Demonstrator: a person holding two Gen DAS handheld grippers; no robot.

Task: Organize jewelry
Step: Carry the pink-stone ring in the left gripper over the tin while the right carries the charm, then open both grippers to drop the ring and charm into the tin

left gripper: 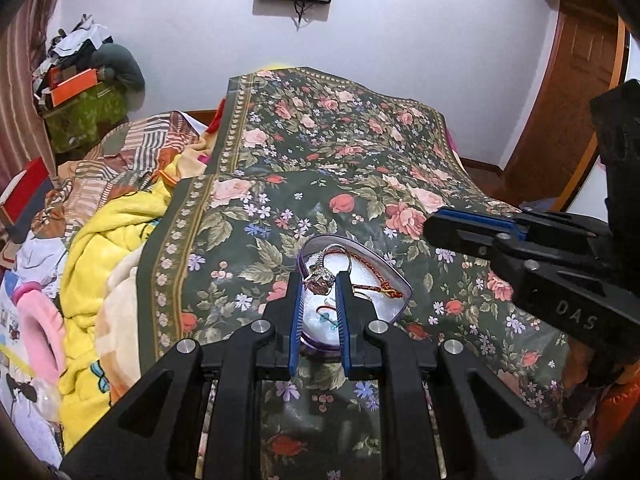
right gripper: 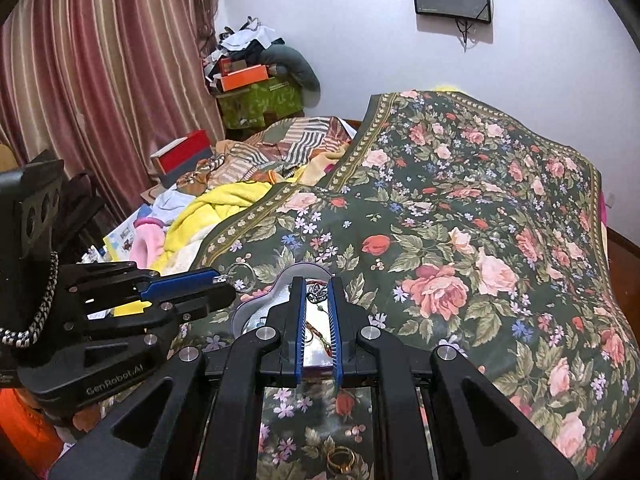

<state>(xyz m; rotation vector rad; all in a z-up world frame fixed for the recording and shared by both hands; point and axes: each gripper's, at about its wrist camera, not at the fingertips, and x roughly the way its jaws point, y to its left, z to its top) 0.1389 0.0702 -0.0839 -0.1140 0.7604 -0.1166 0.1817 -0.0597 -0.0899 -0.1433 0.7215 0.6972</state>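
We see a floral cloth [left gripper: 340, 152] spread over the surface, with a purple-rimmed heart-shaped box [left gripper: 394, 280] lying open on it. Our left gripper [left gripper: 319, 282] hovers over the box, pinching a silver stone-set ring [left gripper: 320, 278] between its blue pads. Our right gripper [right gripper: 316, 292] is closed nearly all the way on a small metal charm [right gripper: 316, 293]. A red braided cord [left gripper: 370, 276] lies inside the box, and a gold ring [right gripper: 341, 460] rests on the cloth nearby.
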